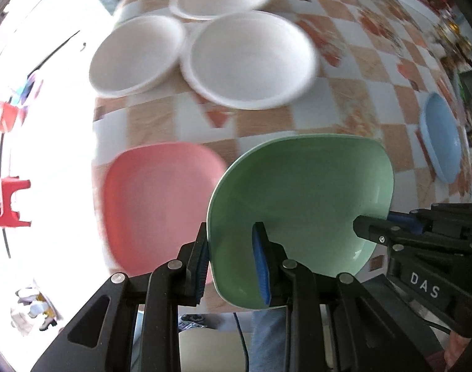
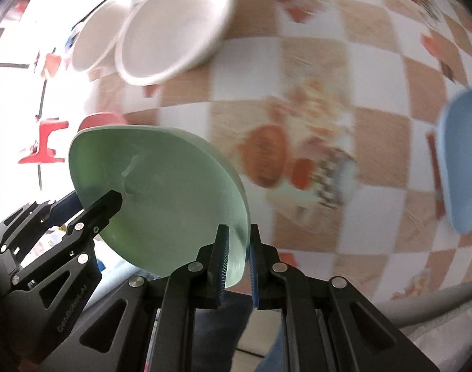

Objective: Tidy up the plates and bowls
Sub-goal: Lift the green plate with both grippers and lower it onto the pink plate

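Both grippers hold one green bowl (image 1: 301,198) above the table's near edge. My left gripper (image 1: 233,263) is shut on its left rim. My right gripper (image 2: 237,266) is shut on its right rim, and its fingers also show in the left wrist view (image 1: 372,229). The bowl shows tilted in the right wrist view (image 2: 161,192), where the left gripper's finger (image 2: 102,210) reaches onto it. A pink plate (image 1: 158,204) lies on the table to the left. Three white bowls (image 1: 248,59) sit further back. A blue plate (image 1: 440,136) lies at the right.
The table has a checkered orange and white cloth (image 1: 360,71). Jars and clutter (image 1: 453,34) stand along the far right edge. A red stool (image 1: 9,204) stands on the floor left of the table.
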{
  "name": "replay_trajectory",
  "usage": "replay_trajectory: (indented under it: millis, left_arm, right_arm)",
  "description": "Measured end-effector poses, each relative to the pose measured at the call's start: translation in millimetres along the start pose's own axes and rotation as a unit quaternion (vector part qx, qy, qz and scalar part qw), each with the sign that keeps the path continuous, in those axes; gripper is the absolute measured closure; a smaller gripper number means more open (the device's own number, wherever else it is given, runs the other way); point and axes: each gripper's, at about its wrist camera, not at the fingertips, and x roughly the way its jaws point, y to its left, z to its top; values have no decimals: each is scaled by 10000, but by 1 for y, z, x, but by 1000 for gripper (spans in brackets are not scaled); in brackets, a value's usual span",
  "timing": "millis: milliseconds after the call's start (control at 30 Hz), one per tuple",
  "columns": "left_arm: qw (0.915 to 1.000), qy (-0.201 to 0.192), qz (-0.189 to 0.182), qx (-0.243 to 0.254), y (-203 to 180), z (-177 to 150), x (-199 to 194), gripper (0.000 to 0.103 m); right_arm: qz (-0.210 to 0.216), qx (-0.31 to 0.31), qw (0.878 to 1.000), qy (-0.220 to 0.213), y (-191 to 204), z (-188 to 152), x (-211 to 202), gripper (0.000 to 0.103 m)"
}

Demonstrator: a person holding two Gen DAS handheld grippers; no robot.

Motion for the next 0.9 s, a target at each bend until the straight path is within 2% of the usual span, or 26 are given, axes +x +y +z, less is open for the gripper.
replay_trajectory:
  millis: [100, 167, 200, 300, 367, 400, 467, 533, 600, 667, 900]
  left_arm:
    - [9996, -12, 173, -225, 26, -24, 17, 74]
    - [9990, -28, 276, -337, 47, -32, 12, 74]
    - [9987, -28, 307, -410, 69, -32, 4, 74]
    - [9981, -1, 380, -494, 75, -18, 23, 74]
    - [9975, -19, 463, -541, 88, -22, 22, 74]
    - [9975, -32, 501, -502, 85, -8, 17, 74]
    - [9970, -20, 539, -556, 87, -2, 32, 74]
    - [9967, -43, 530, -617, 96, -5, 34, 74]
    - [9967, -69, 529, -615, 99, -4, 41, 74]
    - [9971, -103, 506, -560, 103, 10, 55, 74]
    - [9981, -195, 489, -331, 120, 22, 81, 74]
  right_arm:
    - [39, -220, 9997, 16, 39, 10, 6, 89]
    - [35, -377, 9993, 23, 64, 18, 9, 89]
    - [30, -444, 9990, 24, 76, 22, 10, 89]
    - [-65, -593, 9982, -65, 111, 22, 12, 89]
    - [-119, -641, 9978, -127, 125, 24, 16, 89]
    - [-141, -666, 9976, -135, 132, 21, 24, 89]
    - [-179, -718, 9971, -148, 143, 15, 43, 89]
    - [-227, -769, 9967, -134, 174, 31, 62, 89]
    - [-246, -763, 9967, -108, 181, 33, 76, 89]
    - [-245, -733, 9970, -82, 178, 26, 79, 89]
    - [-259, -660, 9975, -12, 160, 20, 88, 89]
